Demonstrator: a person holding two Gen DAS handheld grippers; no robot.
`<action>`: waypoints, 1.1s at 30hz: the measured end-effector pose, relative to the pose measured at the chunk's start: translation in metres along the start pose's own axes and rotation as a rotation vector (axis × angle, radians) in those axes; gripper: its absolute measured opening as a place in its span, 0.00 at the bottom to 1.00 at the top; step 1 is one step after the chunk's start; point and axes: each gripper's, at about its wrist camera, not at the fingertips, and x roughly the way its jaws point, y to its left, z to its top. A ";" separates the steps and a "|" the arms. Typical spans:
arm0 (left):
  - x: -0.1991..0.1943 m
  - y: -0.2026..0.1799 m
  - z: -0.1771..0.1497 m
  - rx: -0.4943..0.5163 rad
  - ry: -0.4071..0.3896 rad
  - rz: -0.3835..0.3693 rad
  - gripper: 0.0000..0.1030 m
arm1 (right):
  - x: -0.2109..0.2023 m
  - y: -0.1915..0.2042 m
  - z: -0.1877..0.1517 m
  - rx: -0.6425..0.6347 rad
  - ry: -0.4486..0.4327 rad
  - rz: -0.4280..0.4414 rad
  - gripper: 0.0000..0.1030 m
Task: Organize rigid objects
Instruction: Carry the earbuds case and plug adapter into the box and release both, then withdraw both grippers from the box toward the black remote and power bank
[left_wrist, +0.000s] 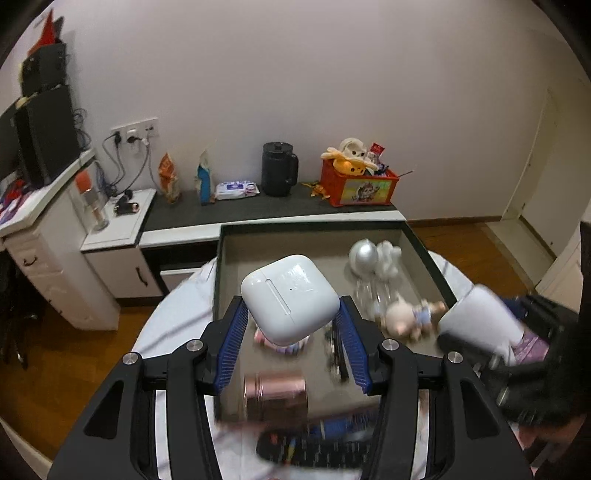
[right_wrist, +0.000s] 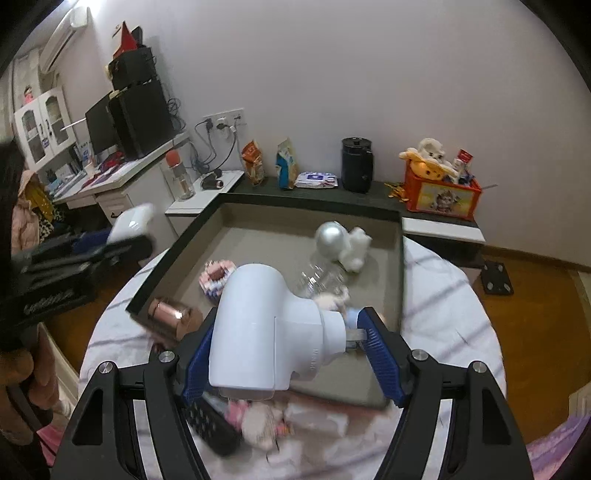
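L claw: left gripper (left_wrist: 291, 332) clamped on white earbud case (left_wrist: 290, 297), held above the tray (left_wrist: 236, 266), blue pads on both sides of case.
R claw: right gripper (right_wrist: 284, 354) clamped on white plug-in device (right_wrist: 266, 332); L pad on its body, R pad at metal prong end, so grip looks uneven.
Tray contents: silver ball (right_wrist: 330, 236), white figurine (right_wrist: 356, 249), clear bottle (right_wrist: 321, 278), small doll (left_wrist: 406, 315), pink-white ring toy (right_wrist: 217, 277), copper tin (right_wrist: 171, 317) at near corner.
Outside tray: black remote (left_wrist: 314, 448) on cloth-covered table (right_wrist: 443, 325), near edge.
Risk 1: case is smooth & glossy, held at a tilt; could slip from pads if jolted.
Risk 2: device may twist out, since one pad bears on the narrow end.
Risk 3: both claws close over same tray; could bump each other or knock the ball rolling.
Open room: bare tray floor at back-left & centre; right side crowded.
Edges: raised tray walls all round; loads must clear rim before lowering.
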 end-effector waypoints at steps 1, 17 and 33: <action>0.009 0.000 0.007 0.006 0.007 0.004 0.49 | 0.008 0.003 0.005 -0.012 0.005 0.000 0.72; 0.139 0.015 0.032 -0.024 0.232 0.026 0.50 | 0.133 0.002 0.062 -0.079 0.211 -0.069 0.72; 0.071 0.014 0.026 -0.037 0.093 0.038 1.00 | 0.093 -0.003 0.055 -0.039 0.137 -0.055 0.82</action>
